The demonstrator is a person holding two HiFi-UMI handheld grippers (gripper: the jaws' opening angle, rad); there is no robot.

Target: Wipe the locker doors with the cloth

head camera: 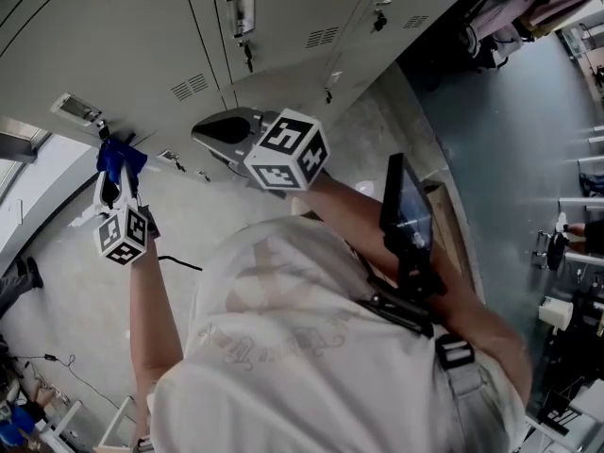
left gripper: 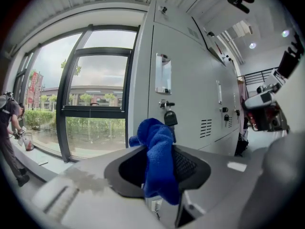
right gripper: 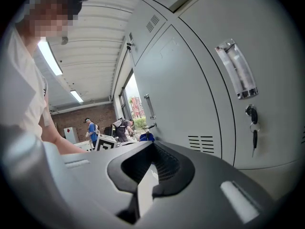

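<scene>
Grey locker doors [head camera: 274, 26] run along the top of the head view. A blue cloth [head camera: 118, 161] is bunched in my left gripper [head camera: 113, 170], which is shut on it close to the lockers' left end. In the left gripper view the cloth [left gripper: 157, 161] hangs out of the jaws in front of a door [left gripper: 190, 80] with a handle [left gripper: 163, 74] and a padlock [left gripper: 170, 118]. My right gripper [head camera: 203, 132] is shut and empty, held near a lower door. Its own view faces a door [right gripper: 190, 94] with a handle [right gripper: 237, 70] and a key [right gripper: 252, 120].
A large window [left gripper: 90, 89] stands left of the lockers. A phone on a chest mount [head camera: 408, 206] sits by my right arm. People stand far off [right gripper: 90, 130], and one stands outside the window [left gripper: 9, 137]. Cables lie on the floor [head camera: 57, 366].
</scene>
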